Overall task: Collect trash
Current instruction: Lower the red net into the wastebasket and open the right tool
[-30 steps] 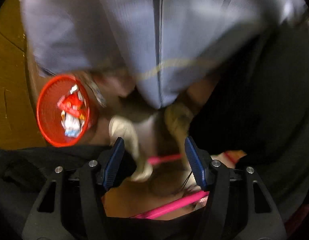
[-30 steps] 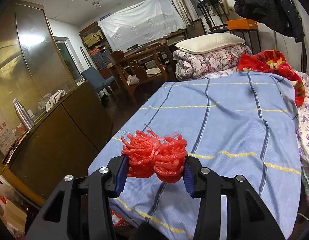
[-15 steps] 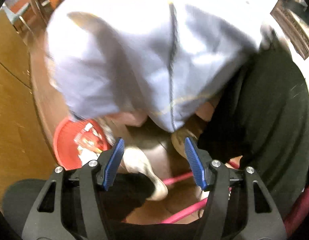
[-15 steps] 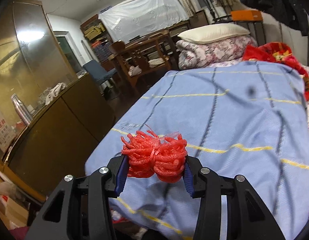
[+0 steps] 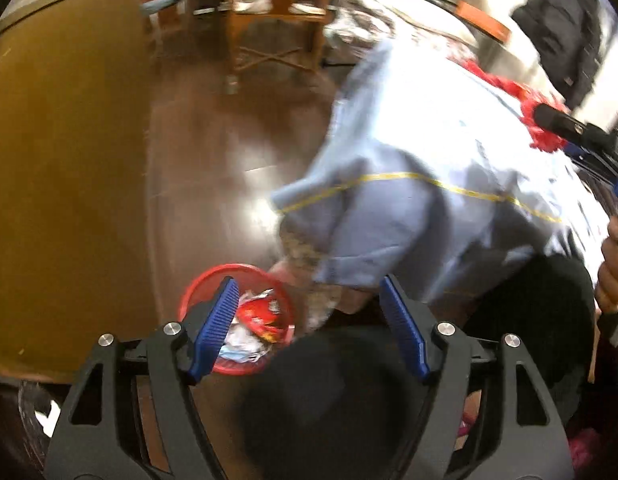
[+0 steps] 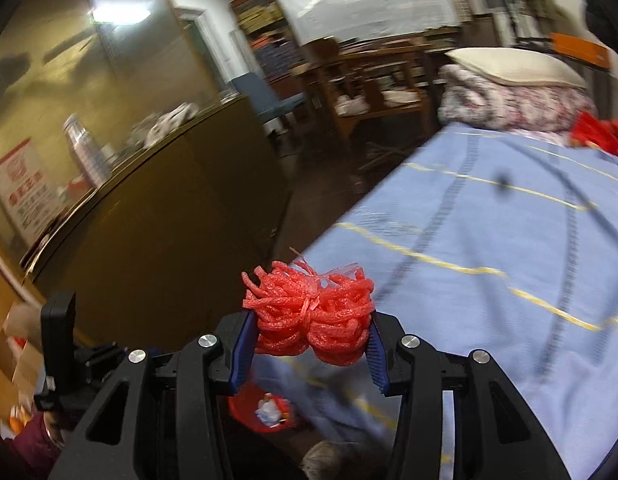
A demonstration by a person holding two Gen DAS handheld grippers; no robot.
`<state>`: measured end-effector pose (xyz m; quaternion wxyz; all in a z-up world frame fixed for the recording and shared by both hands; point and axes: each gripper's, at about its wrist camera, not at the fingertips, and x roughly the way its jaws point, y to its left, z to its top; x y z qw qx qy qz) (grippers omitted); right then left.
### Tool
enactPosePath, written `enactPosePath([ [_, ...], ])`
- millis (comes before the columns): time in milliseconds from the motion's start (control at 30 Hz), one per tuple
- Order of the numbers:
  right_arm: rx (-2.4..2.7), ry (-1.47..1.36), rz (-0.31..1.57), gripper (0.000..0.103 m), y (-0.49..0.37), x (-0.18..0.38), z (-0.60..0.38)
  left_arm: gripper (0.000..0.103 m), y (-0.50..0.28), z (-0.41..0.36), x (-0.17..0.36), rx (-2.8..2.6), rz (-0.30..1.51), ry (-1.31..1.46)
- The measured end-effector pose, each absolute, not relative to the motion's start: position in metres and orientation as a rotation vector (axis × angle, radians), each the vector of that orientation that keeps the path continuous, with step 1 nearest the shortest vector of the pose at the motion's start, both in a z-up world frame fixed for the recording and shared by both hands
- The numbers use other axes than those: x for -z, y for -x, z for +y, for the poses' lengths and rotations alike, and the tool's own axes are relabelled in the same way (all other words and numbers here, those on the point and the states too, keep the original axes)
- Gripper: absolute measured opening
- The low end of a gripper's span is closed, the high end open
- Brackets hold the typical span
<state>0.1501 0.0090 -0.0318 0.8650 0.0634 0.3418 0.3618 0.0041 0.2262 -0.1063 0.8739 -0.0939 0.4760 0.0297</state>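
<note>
- Now the right tool (image 6: 309,344) is clenched on a wad of red foam net (image 6: 309,312), its blue pads pressing both sides, held above the edge of the bed (image 6: 489,248).
- The bin (image 6: 245,412), a red mesh one, sits on the floor below and a little ahead of that tool, close by the hanging blue sheet; wrappers and paper already lie in it.
- The left tool (image 5: 309,324) is released: its jaws have just been opening, and nothing is between them. From its camera the bin (image 5: 193,292) shows behind the left pad.
- My read of the step: carry the net to the bin and drop it in.
- To do it well, I would bring the right tool down until the net hangs squarely over the bin's mouth, clear of the sheet's fold, before letting go.
- The net looks light and springy, so a drop from high up could bounce off the rim or catch on the sheet; a low release seems safer.
- Spread the jaws fully, since the strands may cling to the ribbed pads.
- Keep the left tool out of the right one's path.
</note>
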Motion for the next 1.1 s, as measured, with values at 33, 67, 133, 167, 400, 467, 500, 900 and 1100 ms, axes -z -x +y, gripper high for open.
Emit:
enactPosePath([
  [33,-0.784,-0.12,0.723,0.046,-0.148,0.03,0.022,0.076,-0.001,0.235,0.111,-0.084,0.997,0.205],
  [67,-0.831,-0.103,0.741,0.047,-0.146,0.029,0.042,0.077,0.003,0.242,0.114,-0.105,1.0,0.21],
  [133,-0.884,-0.068,0.778,0.047,-0.145,0.028,0.069,0.08,0.009,0.255,0.127,-0.141,1.021,0.222],
  [167,-0.906,-0.044,0.803,0.047,-0.144,0.03,0.083,0.08,0.011,0.26,0.136,-0.153,1.039,0.228],
  [400,-0.982,0.177,1.0,0.047,-0.128,0.078,0.176,0.08,0.018,0.287,0.173,-0.211,1.113,0.263],
  [467,-0.98,0.22,1.046,0.047,-0.127,0.094,0.195,0.08,0.024,0.297,0.185,-0.234,1.126,0.254],
  [500,-0.978,0.241,1.083,0.047,-0.128,0.104,0.208,0.08,0.027,0.3,0.188,-0.243,1.13,0.253],
  [900,-0.962,0.385,1.263,0.047,-0.126,0.174,0.294,0.082,0.05,0.333,0.225,-0.282,1.175,0.346],
  [1100,-0.917,0.418,1.345,0.047,-0.141,0.213,0.327,0.083,0.052,0.329,0.246,-0.283,1.224,0.343],
])
